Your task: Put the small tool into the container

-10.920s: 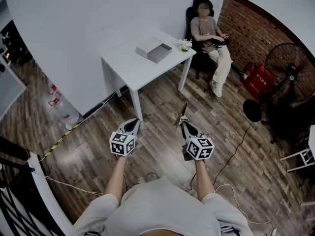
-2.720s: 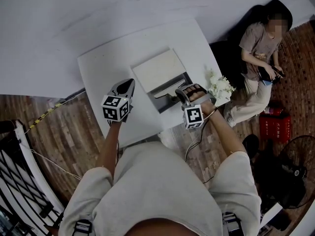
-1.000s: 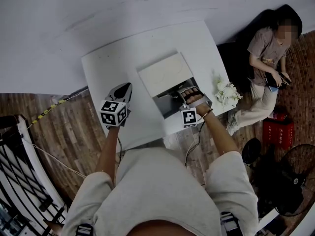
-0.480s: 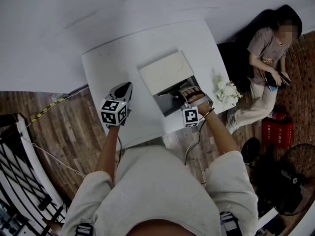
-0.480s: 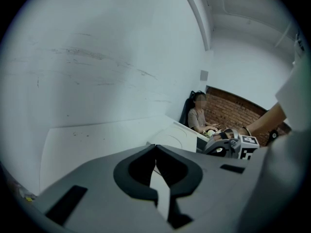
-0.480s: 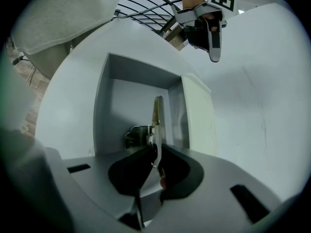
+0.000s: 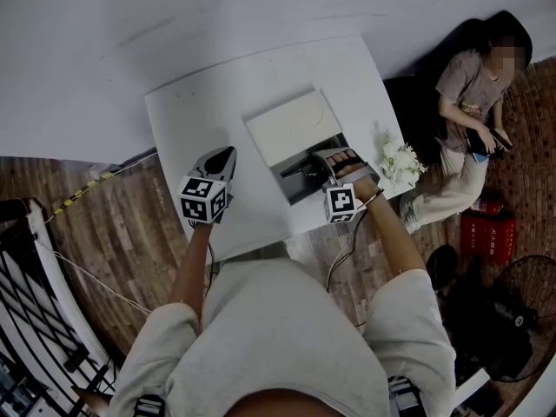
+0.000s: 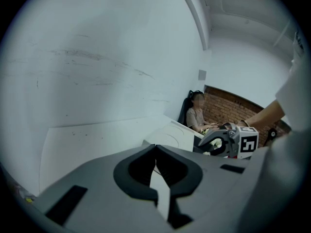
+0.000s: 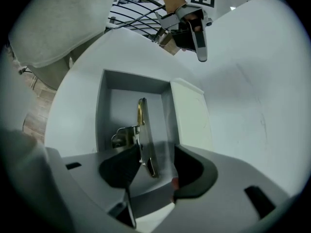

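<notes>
Right gripper (image 9: pixel 150 171), jaws just opening, is freeing small tool (image 9: pixel 144 135) inside container (image 9: pixel 109 89) at table (image 7: pixel 200 111) edge; left gripper (image 8: pixel 155 152) pressed together; withdrawal remaining.

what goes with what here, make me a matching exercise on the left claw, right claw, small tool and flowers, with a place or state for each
1 left claw
2 right claw
3 small tool
4 white flowers

a inside the grey container's open end
b shut and empty, above the white table
c at the table's edge
d open, one jaw on either side of the tool

Pairs: 1-b, 2-d, 3-a, 4-c. The right claw's jaws have just been opening, with the tool between them.
</notes>
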